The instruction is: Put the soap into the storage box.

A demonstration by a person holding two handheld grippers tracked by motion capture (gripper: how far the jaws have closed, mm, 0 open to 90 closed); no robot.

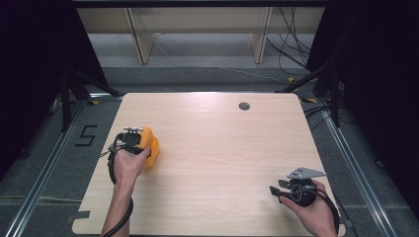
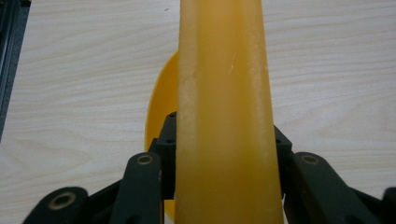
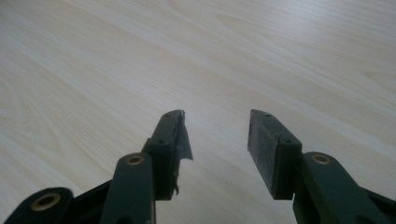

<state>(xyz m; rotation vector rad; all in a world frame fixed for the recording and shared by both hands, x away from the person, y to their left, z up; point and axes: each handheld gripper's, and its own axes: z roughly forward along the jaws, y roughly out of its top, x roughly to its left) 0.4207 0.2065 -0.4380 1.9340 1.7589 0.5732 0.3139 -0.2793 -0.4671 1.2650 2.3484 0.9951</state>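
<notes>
A pale wooden desk (image 1: 217,163) with rounded corners was seen from the high view, with a small dark round grommet (image 1: 244,105) set near its far edge. Near the desk's left edge, the left gripper (image 1: 141,139) was held in the person's left hand (image 1: 127,165), and an orange-yellow, smooth plastic object (image 1: 152,148) was grasped by it. In the left gripper view the orange-yellow object (image 2: 224,116) was seen as a broad upright band clamped between the two black fingers (image 2: 166,140), with a rounded yellow edge showing behind it on the left, over the desk surface. What the object was could not be told.

Near the desk's front right corner, well apart from the left gripper, the right gripper (image 1: 277,190) was held in the right hand (image 1: 316,210), with a grey three-cornered plate (image 1: 306,173) on top. In the right gripper view its fingers (image 3: 170,140) were seen spread apart with nothing between them, above bare wood. A piece of the pad on one finger appeared torn or peeling at its edge.

A "5" marking (image 1: 86,135) was seen on the grey floor to the left of the desk.
</notes>
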